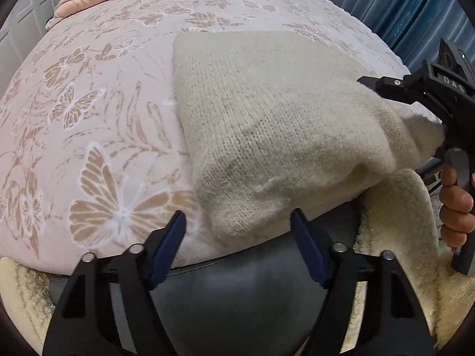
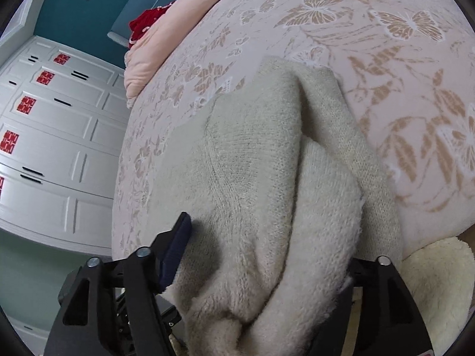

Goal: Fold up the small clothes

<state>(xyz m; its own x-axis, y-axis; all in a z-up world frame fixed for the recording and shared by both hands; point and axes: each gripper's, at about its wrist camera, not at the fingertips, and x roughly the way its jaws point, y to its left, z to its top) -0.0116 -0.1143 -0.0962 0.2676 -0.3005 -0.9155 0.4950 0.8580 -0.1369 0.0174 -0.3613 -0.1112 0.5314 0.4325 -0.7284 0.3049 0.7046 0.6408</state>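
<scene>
1. A cream knitted garment [image 1: 267, 124] lies folded on a bed covered by a pale pink blanket [image 1: 98, 124] patterned with tan butterflies and leaves. In the left wrist view it fills the middle of the picture and runs out toward 3 o'clock.
2. The left gripper [image 1: 237, 231] sits at 6 o'clock of its own view. Its two blue-padded fingers [image 1: 169, 246] stand apart with nothing between them. The near corner of the garment lies just beyond the tips, over the bed's edge.
3. The right gripper [image 1: 383, 86] enters the left wrist view from 3 o'clock, black, its tip touching the garment's right edge. A hand [image 1: 457, 204] grips its handle at about 4 o'clock.
4. In the right wrist view a thick bunch of the garment [image 2: 267, 207] fills the space between the right gripper's fingers at 6 o'clock. The left finger's blue pad [image 2: 175, 252] presses against the knit; the other finger is hidden behind the fabric. The jaws are clamped on the garment.
5. A fluffy cream rug [image 1: 397, 237] lies below the bed's edge at 4 to 5 o'clock in the left view.
6. A pink pillow [image 2: 154, 47] sits at the bed's far end, and white panelled wardrobe doors [image 2: 56, 148] stand at 9 o'clock in the right view.
</scene>
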